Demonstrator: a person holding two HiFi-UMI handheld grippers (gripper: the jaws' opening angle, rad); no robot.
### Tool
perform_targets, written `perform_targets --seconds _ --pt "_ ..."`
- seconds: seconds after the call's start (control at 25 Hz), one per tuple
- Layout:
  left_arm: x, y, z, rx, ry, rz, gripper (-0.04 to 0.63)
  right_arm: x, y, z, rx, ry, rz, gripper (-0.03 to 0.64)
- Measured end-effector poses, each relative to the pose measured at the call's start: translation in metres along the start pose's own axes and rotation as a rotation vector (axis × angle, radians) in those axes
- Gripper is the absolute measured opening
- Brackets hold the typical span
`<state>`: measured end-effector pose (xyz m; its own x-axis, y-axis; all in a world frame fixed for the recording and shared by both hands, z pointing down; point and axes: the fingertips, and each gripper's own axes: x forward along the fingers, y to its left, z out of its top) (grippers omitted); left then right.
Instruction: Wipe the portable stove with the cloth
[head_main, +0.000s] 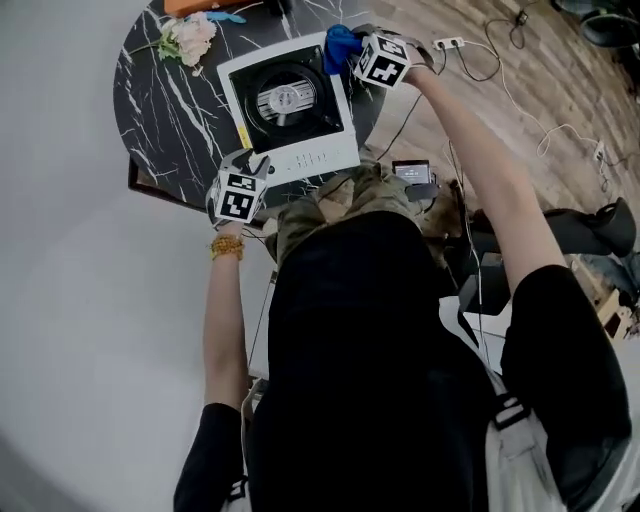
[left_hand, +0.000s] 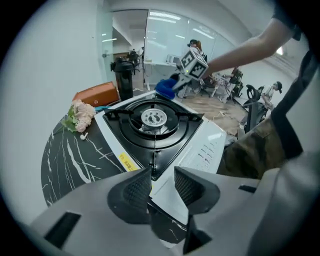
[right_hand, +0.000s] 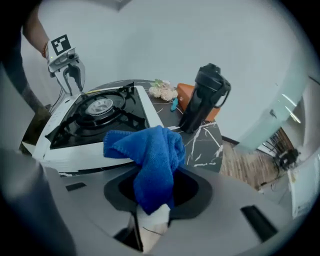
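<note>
Your right gripper (right_hand: 152, 192) clamps the cloth (right_hand: 150, 147) at the stove's (head_main: 330, 150) far right corner; your left gripper (left_hand: 162, 187) holds its jaws apart.

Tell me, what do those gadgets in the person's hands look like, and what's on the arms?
Both the left gripper and the right gripper are pale grey shells with two dark, ribbed fingers. Each carries a cube of black-and-white square markers. The person wears short black sleeves and a beaded bracelet on the left wrist.

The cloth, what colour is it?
The cloth is bright blue, clearest in the right gripper view.
</note>
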<state>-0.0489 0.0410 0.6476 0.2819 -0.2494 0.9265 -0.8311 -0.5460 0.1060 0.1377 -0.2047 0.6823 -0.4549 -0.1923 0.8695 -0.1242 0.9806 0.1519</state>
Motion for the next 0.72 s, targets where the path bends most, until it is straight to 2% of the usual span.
perform_targets --seconds 0.08,0.2,0.4,0.56,0.72 --pt "0.008 -0.001 0.001 0.017 0.063 0.023 0.147 0.016 -0.012 0.012 -0.102 -0.011 0.034 0.106" --pt "0.017 0.001 0.013 0.043 0.103 0.050 0.153 0.023 -0.023 0.025 -0.233 -0.021 0.022 0.106" --pt "0.016 0.004 0.009 0.019 0.174 0.068 0.114 0.025 -0.001 0.031 -0.293 -0.072 0.034 0.095" --pt "0.018 0.007 0.006 -0.010 0.182 0.078 0.112 0.016 0.030 0.023 -0.386 -0.104 0.105 0.091" --pt "0.019 0.009 0.010 0.012 0.198 0.078 0.112 0.004 0.077 0.004 -0.467 -0.129 0.166 0.089"
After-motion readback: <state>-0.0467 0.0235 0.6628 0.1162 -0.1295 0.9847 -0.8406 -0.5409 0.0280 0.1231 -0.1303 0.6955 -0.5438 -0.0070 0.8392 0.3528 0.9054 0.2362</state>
